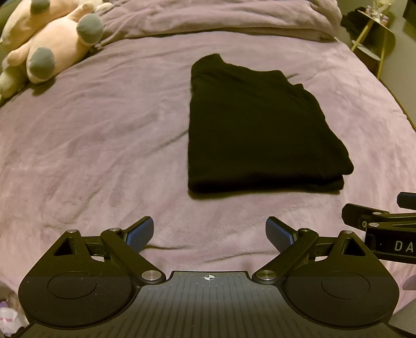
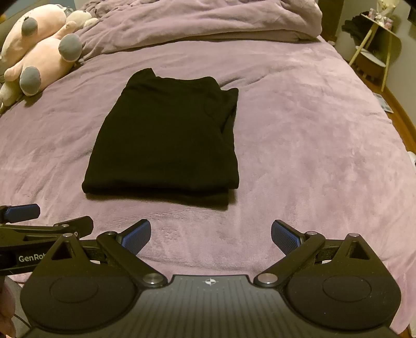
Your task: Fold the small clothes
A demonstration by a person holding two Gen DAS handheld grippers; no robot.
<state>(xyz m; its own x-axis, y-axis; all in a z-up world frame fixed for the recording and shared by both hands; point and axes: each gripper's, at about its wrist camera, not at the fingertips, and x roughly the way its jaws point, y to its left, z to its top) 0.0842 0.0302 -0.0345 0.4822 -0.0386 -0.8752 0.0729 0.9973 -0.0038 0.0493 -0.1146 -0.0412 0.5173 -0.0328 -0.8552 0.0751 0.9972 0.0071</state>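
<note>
Black garment (image 1: 262, 130) lies mid-bed on the purple blanket (image 1: 104, 145), already a neat layered rectangle, so I judge this piece folded, with at most one more halving or setting aside left. Its long axis runs away from me toward the bunched duvet (image 2: 208, 23), doubled edge nearest. My left gripper (image 1: 209, 232) and right gripper (image 2: 211, 238) hover short of it, both spread wide, holding nothing.

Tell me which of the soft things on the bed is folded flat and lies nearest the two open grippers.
The black garment, folded into a flat rectangle mid-bed. The pink plush toys and the bunched purple blanket lie farther back, unfolded.
</note>
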